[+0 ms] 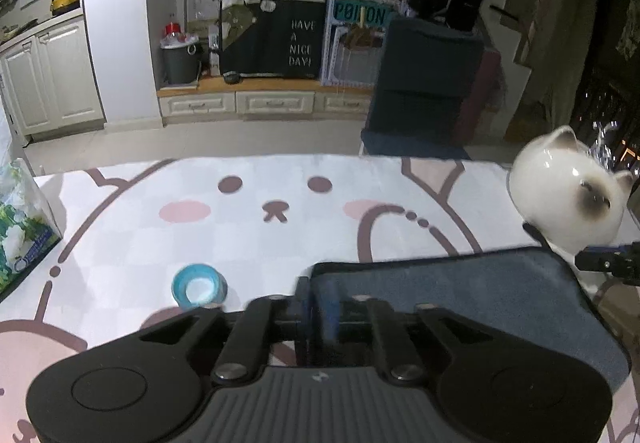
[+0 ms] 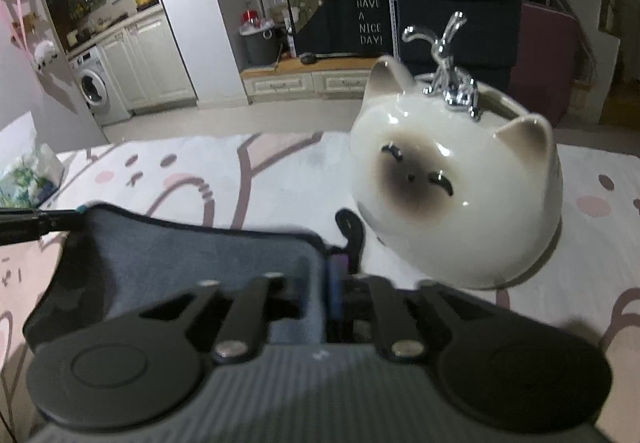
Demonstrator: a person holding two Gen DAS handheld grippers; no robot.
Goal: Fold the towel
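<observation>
Now both claws on towel (image 1: pixel 460 283)

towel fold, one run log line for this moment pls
phase: mid-fold | left gripper: shut on towel corner | right gripper: shut on towel corner | nearby: cat pot, tape roll

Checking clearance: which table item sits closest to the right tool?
The cat pot, just ahead of the right tool holding the towel. The tape roll and tissue pack are further left.

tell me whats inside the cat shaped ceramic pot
A shiny silver figurine sticks up out of the white cat pot, near its back rim. Anything lower inside is hidden by the pot's wall, so I can't tell what else it holds.
</observation>
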